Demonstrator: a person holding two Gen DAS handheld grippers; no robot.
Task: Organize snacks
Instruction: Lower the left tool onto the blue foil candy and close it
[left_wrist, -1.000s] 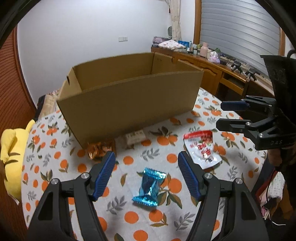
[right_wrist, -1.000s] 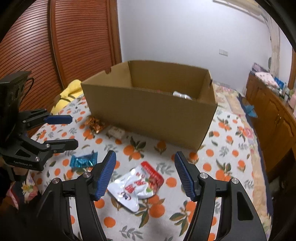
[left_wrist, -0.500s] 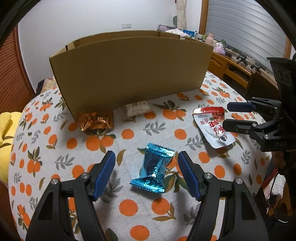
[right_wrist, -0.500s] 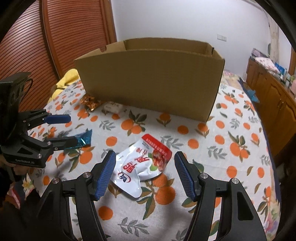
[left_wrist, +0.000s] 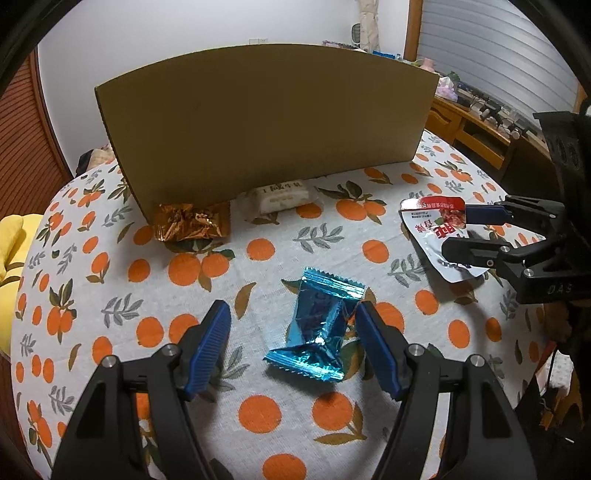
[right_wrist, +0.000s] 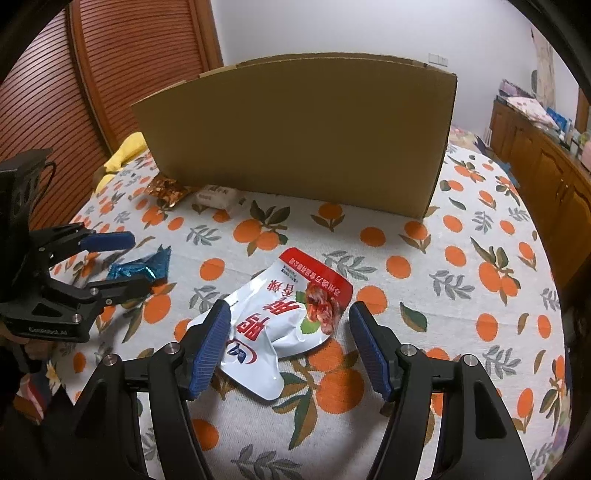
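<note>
The left hand-held gripper (left_wrist: 291, 339) gapes wide around the blue wrapper (left_wrist: 317, 328); the right hand-held gripper (right_wrist: 288, 339), equally wide and empty, brackets the red-white pouch (right_wrist: 288, 317) on the bench (right_wrist: 480, 332). Both likely need lowering, then closing, before lifting into the cardboard box (right_wrist: 303, 136).

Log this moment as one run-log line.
left gripper: open, straddling blue packet | right gripper: open, straddling white-red pouch | box: behind
</note>
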